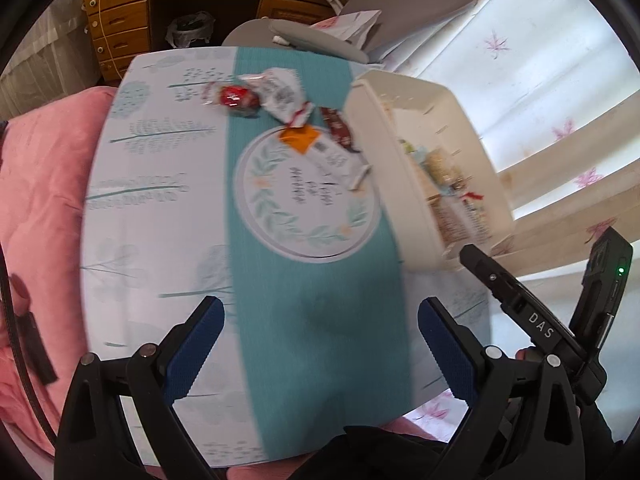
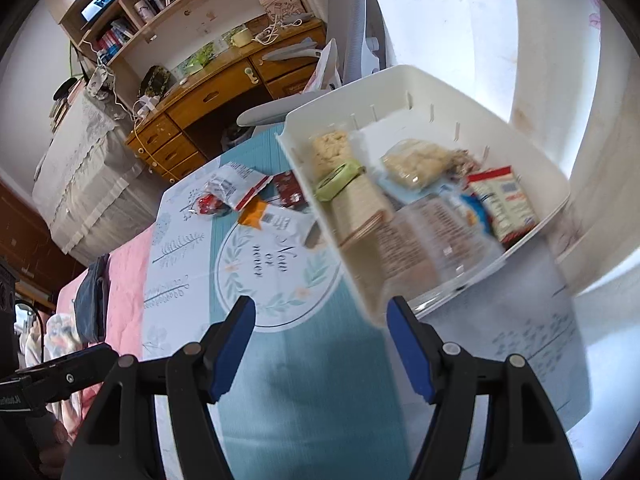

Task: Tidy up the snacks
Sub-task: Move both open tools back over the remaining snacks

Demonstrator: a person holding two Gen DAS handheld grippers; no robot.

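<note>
Nearest the cameras, the left tongs (image 1: 320, 344) and the right tongs (image 2: 322, 344) both hang spread wide and empty above the teal strip of the tablecloth (image 1: 316, 360). Further off, the white bin (image 2: 556, 184) sits at the right of the table, already holding several packets, while the loose snacks (image 1: 276, 96) lie in a cluster at the far side, just beside the bin's far corner. The wrappers overlap and look slippery, so a hasty pinch could well snag two at once or flick one off the far edge, and a careless reach by the right tongs may knock the bin.
</note>
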